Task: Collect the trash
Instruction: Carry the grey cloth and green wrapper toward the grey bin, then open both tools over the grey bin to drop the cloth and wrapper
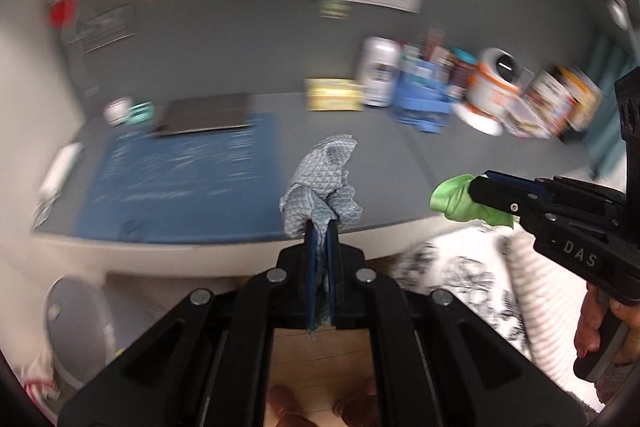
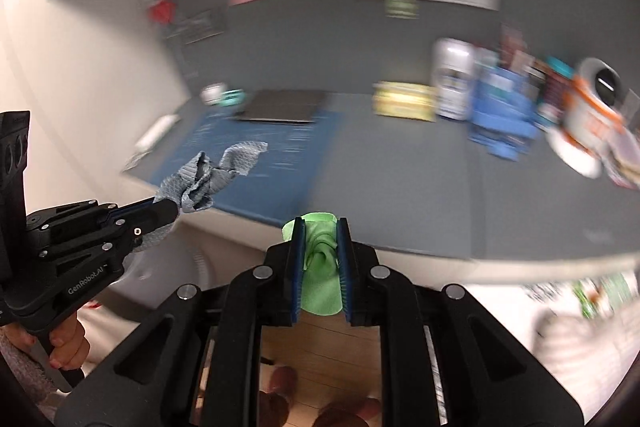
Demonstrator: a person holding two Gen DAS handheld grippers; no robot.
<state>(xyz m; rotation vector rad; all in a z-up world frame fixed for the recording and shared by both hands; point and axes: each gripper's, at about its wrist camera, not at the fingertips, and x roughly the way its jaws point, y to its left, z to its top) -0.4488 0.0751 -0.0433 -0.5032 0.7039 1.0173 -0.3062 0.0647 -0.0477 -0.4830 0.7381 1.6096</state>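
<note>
My left gripper (image 1: 321, 227) is shut on a crumpled grey-blue patterned cloth (image 1: 320, 183), which sticks up beyond its fingertips over the near edge of the grey desk (image 1: 400, 179). My right gripper (image 2: 320, 227) is shut on a bright green wad (image 2: 320, 259) pinched between its blue pads. Each view also catches the other tool from the side: the right gripper (image 1: 476, 187) with the green wad (image 1: 456, 197), and the left gripper (image 2: 170, 211) with the grey cloth (image 2: 212, 173). Both hang above the wooden floor in front of the desk. A round grey bin (image 1: 76, 323) stands low at the left.
On the desk lie a blue mat (image 1: 180, 171), a dark laptop (image 1: 208, 115), a yellow box (image 1: 334, 95), a white can (image 1: 380, 71), a blue organiser (image 1: 424, 99) and a white-orange robot figure (image 1: 492, 83). Patterned bedding (image 1: 472, 283) lies right. Feet (image 2: 280, 387) show on the floor.
</note>
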